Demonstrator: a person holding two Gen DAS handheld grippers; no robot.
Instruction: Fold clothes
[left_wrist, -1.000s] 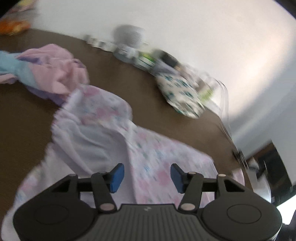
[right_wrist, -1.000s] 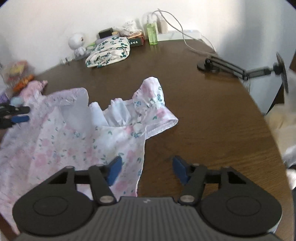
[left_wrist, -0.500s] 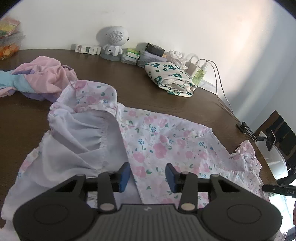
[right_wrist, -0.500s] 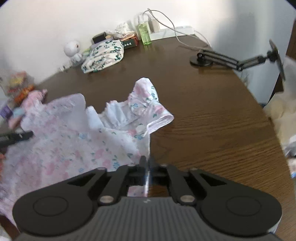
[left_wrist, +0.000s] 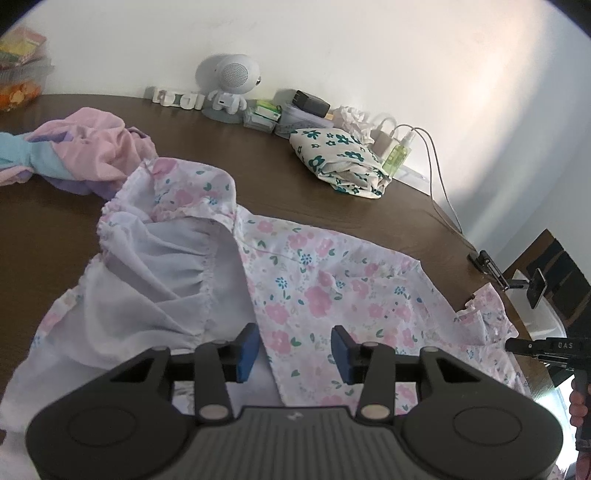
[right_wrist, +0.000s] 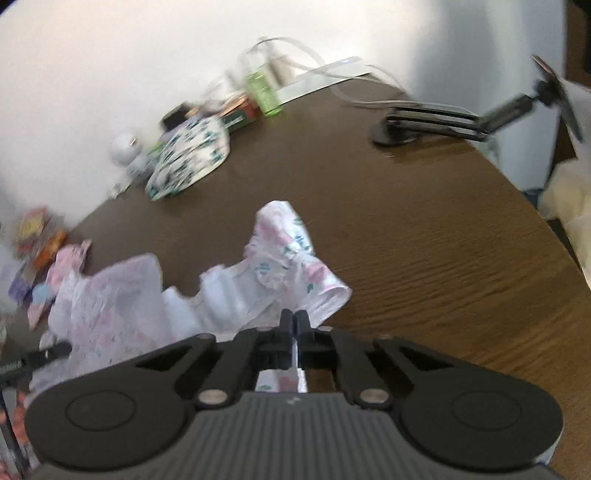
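A pink floral garment (left_wrist: 325, 291) with ruffled sleeves lies spread on a dark brown wooden table (left_wrist: 258, 173), its pale lining turned up at the left.

The right gripper (right_wrist: 294, 325) is clenched on the garment's right edge, a strip of cloth pinched between its black fingers. A second ago its jaws stood wide apart over that hem; they have just been closing and now meet on the fabric. The ruffled sleeve (right_wrist: 291, 258) just ahead of it is bunched and lifted more than before, and this view is blurred.

The left gripper (left_wrist: 293, 350) has its jaws partly apart, its blue pads (left_wrist: 246, 349) hovering over the garment's near edge with cloth lying below and between them; the pads do not press on it. Its jaws narrowed a little from a second ago, then held.

A crumpled pink and light-blue garment (left_wrist: 85, 147) lies near the floral one's left sleeve. A folded white cloth with teal flowers (left_wrist: 340, 162) sits by the wall, beside a white robot-shaped speaker (left_wrist: 231, 85), a green bottle (left_wrist: 397, 155) and a charger cable (left_wrist: 439, 181). A black phone stand (right_wrist: 443, 122) stands at the table's right edge.
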